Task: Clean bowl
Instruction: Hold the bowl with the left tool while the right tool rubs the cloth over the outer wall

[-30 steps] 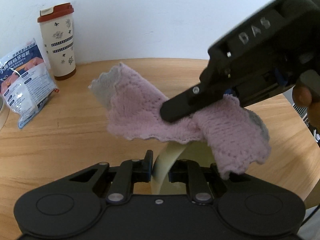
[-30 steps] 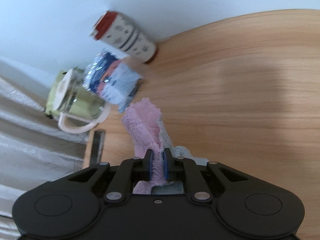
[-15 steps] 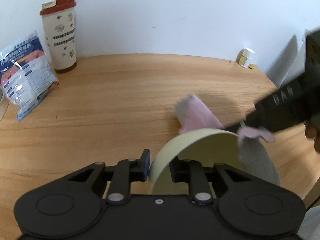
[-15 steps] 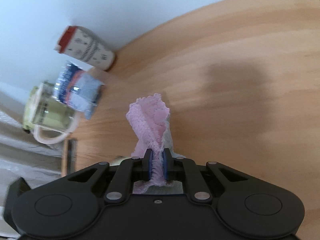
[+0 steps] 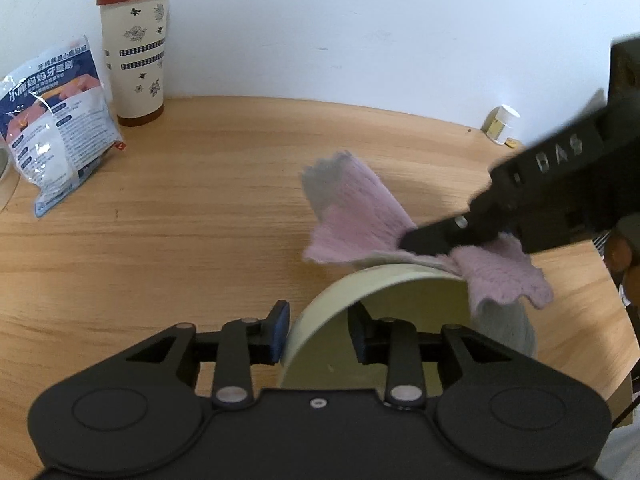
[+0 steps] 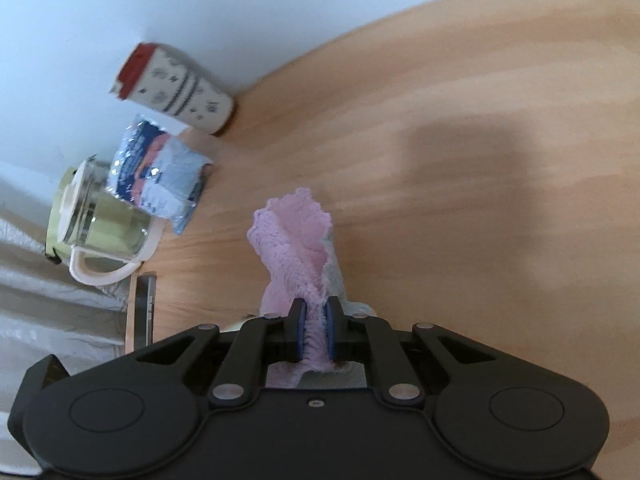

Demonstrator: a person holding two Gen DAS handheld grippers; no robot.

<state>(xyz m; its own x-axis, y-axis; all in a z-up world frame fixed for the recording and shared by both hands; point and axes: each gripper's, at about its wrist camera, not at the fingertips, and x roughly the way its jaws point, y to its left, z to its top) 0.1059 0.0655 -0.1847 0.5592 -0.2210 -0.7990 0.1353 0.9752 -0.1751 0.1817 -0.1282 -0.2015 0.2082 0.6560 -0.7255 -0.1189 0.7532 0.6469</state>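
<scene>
The left gripper [image 5: 318,330], jaws opening, straddles the pale green bowl's [image 5: 360,284] rim; the right gripper [image 6: 313,334] pinches the pink cloth [image 6: 294,240] above the wooden table [image 5: 180,220].

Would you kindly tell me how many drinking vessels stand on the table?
2: a red-lidded tumbler by the wall, and a glass mug at the table's edge beside the packet.

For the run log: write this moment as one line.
left tool: opening, bowl rim between jaws | right tool: shut on pink cloth, at bowl's far rim | table: cup, packet
</scene>
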